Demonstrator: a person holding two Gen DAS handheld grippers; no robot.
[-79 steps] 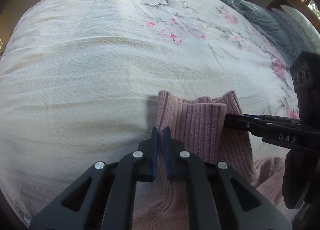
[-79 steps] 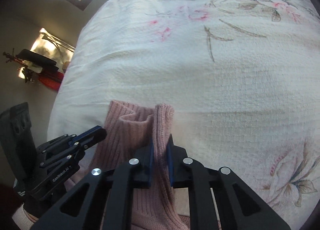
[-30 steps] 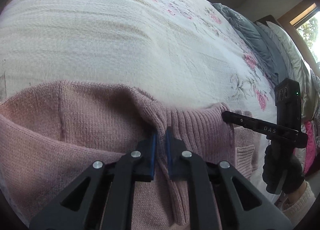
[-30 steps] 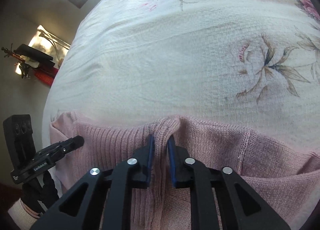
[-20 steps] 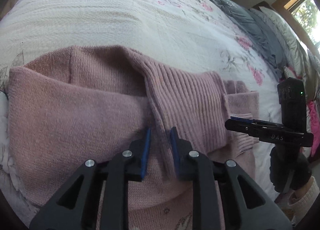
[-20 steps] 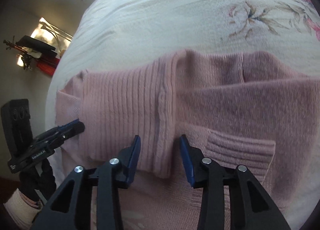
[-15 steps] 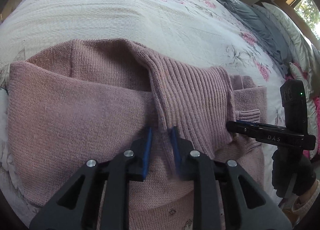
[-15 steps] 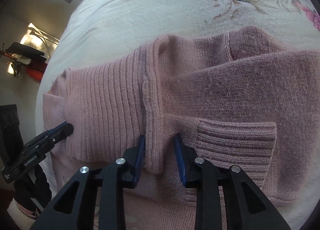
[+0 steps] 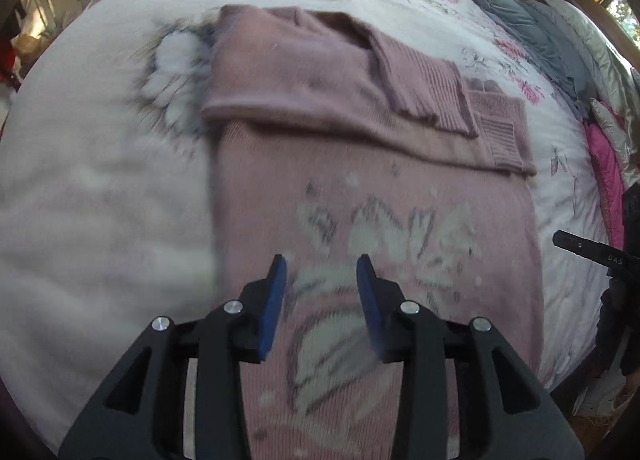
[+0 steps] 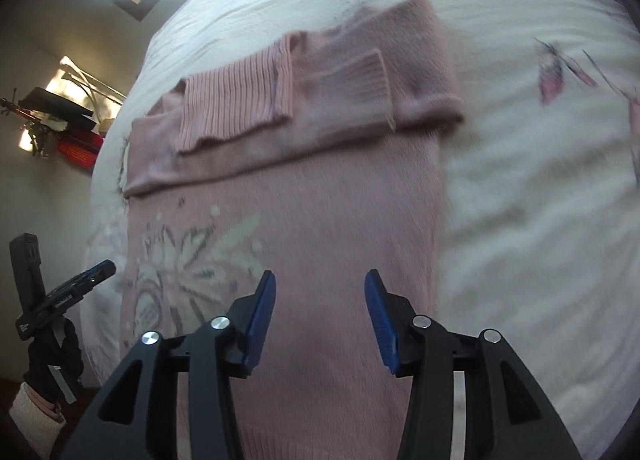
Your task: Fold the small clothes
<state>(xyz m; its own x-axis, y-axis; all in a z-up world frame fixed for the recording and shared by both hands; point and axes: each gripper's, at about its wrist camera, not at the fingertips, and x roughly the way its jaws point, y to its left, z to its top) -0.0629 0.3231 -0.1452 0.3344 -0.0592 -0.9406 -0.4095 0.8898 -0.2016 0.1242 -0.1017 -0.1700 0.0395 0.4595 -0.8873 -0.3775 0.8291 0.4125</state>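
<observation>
One pink sweater [image 9: 376, 220] lies flat on the bed [image 9: 100, 188], its top portion turned down over the chest as a band across the far end, with the ribbed collar [image 10: 236, 108] and one ribbed cuff [image 10: 360, 76] resting on that band. A pale knitted motif [image 9: 372, 236] shows on the body below the fold. My left tool [image 9: 322, 292] hangs above the lower body of the sweater, its two blue pads spread apart and holding nothing; my right tool [image 10: 320, 300] hangs likewise over the plain right half, pads spread wider and empty. Neither appears to touch the knit, though motion blur leaves this uncertain. In the right wrist view my left hand [image 10: 52, 356], in a dark glove, grips its tool off the sweater's left edge. Judged risks: the loose collar and cuff may slide off the band if the next grasp drags the body; a pinch at the hem could take only the upper layer, so the fold would come up skewed; the soft bed gives under pressure, so the pads may catch the bedspread along with the knit. Count: one sweater, one fold band, one collar, one cuff visible, two tools, one bed; grey pillows [image 9: 532, 24] and a bright pink item [image 9: 604, 164] lie at the bed's far right.
</observation>
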